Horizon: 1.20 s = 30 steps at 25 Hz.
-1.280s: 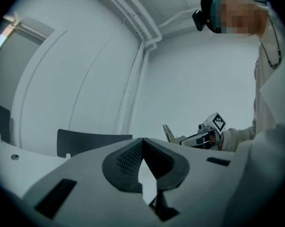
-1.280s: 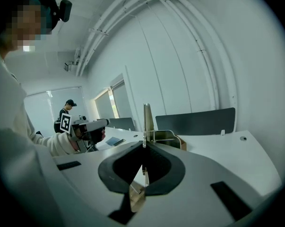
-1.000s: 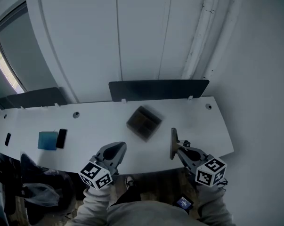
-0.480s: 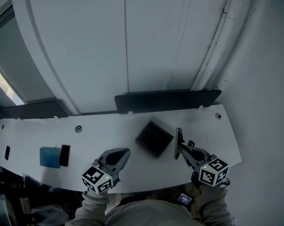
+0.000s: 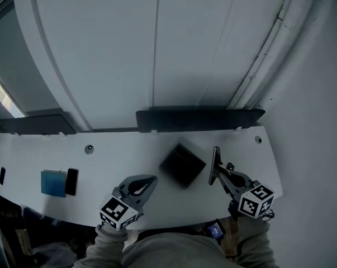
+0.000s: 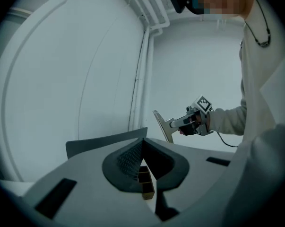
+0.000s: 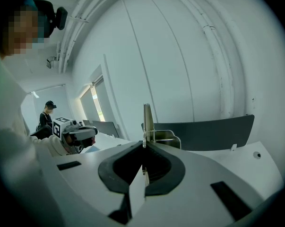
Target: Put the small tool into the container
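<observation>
small tool point(image 5: 214, 158) in right tongs point(image 5: 218, 173), beside container point(image 5: 182, 165), inside desk point(image 5: 107, 159) edges

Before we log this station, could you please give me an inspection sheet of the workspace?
Surface: white desk, dark divider along its back.
Job's things: small tool beside the dark container, not inside it.
Clutter: blue box and phone, far left.
Grippers: right gripper shut on the tool; left gripper shut, empty.
Cables: thin cable trailing from the right gripper.
Surroundings: white wall, corner pipes, a second person far off.
</observation>
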Motion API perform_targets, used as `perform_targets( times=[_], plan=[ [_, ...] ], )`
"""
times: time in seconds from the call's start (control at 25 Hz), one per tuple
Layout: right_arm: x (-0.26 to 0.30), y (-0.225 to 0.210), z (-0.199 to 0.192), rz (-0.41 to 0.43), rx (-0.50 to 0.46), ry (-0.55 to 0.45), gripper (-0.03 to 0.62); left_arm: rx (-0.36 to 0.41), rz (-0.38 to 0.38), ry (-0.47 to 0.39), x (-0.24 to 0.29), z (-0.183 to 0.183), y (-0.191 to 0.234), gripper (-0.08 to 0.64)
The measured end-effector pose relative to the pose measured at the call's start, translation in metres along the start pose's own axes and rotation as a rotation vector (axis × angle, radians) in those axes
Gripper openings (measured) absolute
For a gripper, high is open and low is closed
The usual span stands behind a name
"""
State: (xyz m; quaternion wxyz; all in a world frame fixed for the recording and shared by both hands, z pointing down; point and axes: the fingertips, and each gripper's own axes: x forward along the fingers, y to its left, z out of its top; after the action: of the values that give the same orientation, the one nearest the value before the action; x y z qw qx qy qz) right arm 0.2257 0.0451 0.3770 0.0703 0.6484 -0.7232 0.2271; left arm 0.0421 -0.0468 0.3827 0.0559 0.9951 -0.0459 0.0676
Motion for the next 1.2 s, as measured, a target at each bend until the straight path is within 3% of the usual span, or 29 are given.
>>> perform_targets(
  times=[0.44, 0.68, 0.84, 1.2],
  plan=[
    [0.012, -0.035, 0.017, 0.047, 0.029, -0.009, 0.023, -0.008, 0.008, 0.006, 0.033, 0.026, 0.003, 0.002],
    [0.021, -0.033, 0.022, 0.07, 0.019, -0.019, 0.023, -0.105, 0.011, -0.051, 0.03, 0.034, 0.012, 0.002],
    [0.027, -0.031, 0.023, 0.085, 0.007, -0.014, 0.023, -0.122, 0.022, -0.064, 0.029, 0.033, 0.019, 0.002],
    [0.04, -0.034, 0.028, 0.106, -0.036, 0.011, 0.023, -0.109, 0.024, -0.047, 0.033, 0.03, 0.016, 0.002]
  ],
)
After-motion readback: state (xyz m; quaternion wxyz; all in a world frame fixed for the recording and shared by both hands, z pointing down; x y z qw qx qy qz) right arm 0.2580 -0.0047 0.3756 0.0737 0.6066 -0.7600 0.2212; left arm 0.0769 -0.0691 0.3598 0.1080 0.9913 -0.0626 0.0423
